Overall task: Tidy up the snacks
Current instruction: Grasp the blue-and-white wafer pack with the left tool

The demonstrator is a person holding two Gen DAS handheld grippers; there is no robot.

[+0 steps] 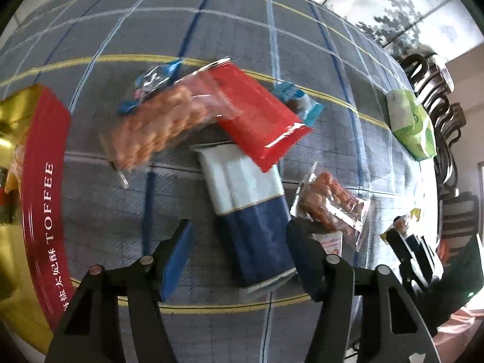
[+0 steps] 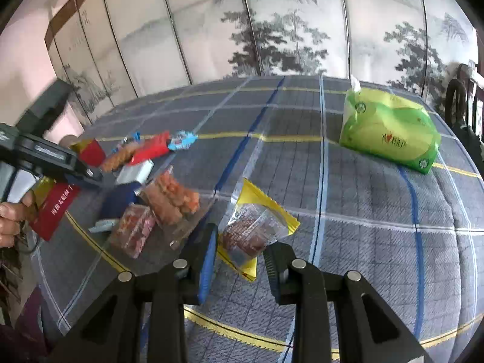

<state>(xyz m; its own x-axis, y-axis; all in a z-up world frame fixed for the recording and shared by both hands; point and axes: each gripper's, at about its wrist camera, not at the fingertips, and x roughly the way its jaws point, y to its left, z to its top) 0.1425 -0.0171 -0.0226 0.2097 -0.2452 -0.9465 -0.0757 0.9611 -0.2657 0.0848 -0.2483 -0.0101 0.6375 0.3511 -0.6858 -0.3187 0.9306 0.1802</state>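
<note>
- Several snack packets lie loose and overlapping on the checked tablecloth point(image 2: 378, 211); by that, I judge the sorting barely begun, with nearly all of it left.
- The left-wrist view shows the cluster: a red foil pouch point(image 1: 260, 118) lying over a clear bag of orange puffed snacks point(image 1: 154, 124), and a blue-and-white packet point(image 1: 248, 208) partly under the pouch.
- Two small blue-wrapped sweets point(image 1: 151, 81) lie at the pile's far edge, and another clear pack of orange pieces point(image 1: 329, 205) just beside the blue-and-white packet.
- The red and gold box point(image 1: 45, 166), at the cluster's left, seems the likely place for the snacks. Something may already lie inside, but I cannot make it out.
- The left gripper point(image 1: 242, 257) straddles the blue-and-white packet, jaws part open. The pads look apart from it, so nothing is gripped yet.
- The right gripper point(image 2: 239, 260) is narrowly parted and points at a yellow-edged clear packet of brown pieces point(image 2: 257, 230), which lies on the cloth just past its tips. I see no grip on it.
- A green tissue pack point(image 2: 390, 130) sits well apart.
- Writing: "TOFFEE" with Chinese characters on the box. The tissue pack's print is too small to read.
</note>
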